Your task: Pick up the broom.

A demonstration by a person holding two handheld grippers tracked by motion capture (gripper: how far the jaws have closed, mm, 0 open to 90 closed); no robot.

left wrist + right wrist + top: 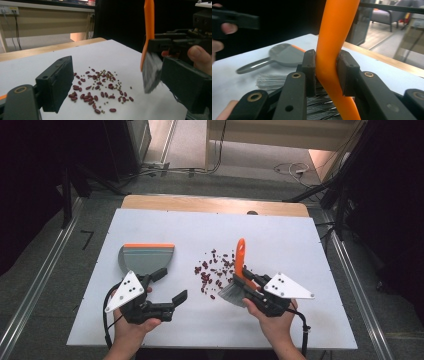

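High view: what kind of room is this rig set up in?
Probably a lab or recording workspace, not a home. A white board covers a small wooden table ringed by metal floor rails, with loose cables on the floor behind. On it lie a dustpan, scattered beans and a brush.

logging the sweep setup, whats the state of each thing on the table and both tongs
brush: gripped at its orange handle, bristles near the white board
dustpan: lying flat on the board, not held
beans: scattered loose between dustpan and brush
left tongs: open, nothing between them
right tongs: shut on the brush handle
white board: flat on the table
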